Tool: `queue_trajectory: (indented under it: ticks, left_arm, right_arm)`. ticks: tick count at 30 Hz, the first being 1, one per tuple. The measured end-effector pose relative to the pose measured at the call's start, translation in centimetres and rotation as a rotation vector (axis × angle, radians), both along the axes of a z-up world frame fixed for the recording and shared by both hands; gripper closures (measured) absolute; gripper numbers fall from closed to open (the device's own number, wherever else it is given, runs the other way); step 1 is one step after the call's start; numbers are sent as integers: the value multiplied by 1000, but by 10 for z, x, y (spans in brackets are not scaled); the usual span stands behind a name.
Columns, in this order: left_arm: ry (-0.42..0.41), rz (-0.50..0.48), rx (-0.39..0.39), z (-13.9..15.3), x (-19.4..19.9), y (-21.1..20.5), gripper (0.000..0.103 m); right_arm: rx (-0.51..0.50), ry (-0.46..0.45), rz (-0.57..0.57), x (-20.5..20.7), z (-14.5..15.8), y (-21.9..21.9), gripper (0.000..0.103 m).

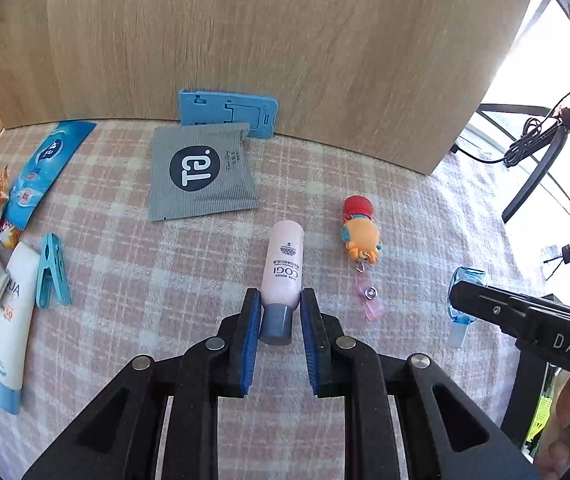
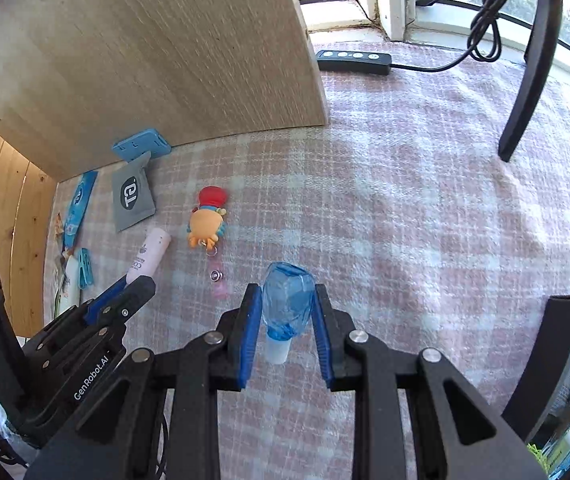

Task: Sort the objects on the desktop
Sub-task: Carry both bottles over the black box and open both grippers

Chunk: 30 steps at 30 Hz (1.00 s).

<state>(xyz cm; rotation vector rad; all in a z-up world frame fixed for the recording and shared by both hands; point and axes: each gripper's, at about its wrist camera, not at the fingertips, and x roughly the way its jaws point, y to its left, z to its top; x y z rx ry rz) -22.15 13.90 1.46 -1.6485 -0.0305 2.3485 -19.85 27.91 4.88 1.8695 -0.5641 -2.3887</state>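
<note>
The left gripper [image 1: 279, 304] has its jaws apart around the cap end of the pink bottle [image 1: 283, 270], which lies on the checked cloth [image 1: 145, 264]; the pads look near but not clamped. The right gripper [image 2: 287, 300] likewise straddles the blue bottle [image 2: 287, 300], jaws apart, a gap showing on each side.

Risks, as I judge them: both bottles are round and lying down — an off-centre squeeze could roll or squirt them out. The pink one, gripped near its cap, may droop when lifted. The toy [image 1: 361, 230] with its pink strap [image 1: 371, 298] lies just beside — a swing could drag it.
</note>
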Motion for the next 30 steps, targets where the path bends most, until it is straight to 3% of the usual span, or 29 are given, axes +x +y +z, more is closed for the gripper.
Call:
queue_trajectory:
  ticks: [9, 14, 30]
  left_arm:
    - [20, -47, 48, 26, 34, 13, 84]
    - [38, -117, 76, 61, 67, 23, 84]
    - [46, -447, 213, 104, 182, 164, 84]
  right_arm:
    - [-43, 55, -51, 58, 40, 57, 78]
    - [-47, 79, -95, 94, 53, 83, 78]
    - [14, 88, -357, 223, 75, 214, 78]
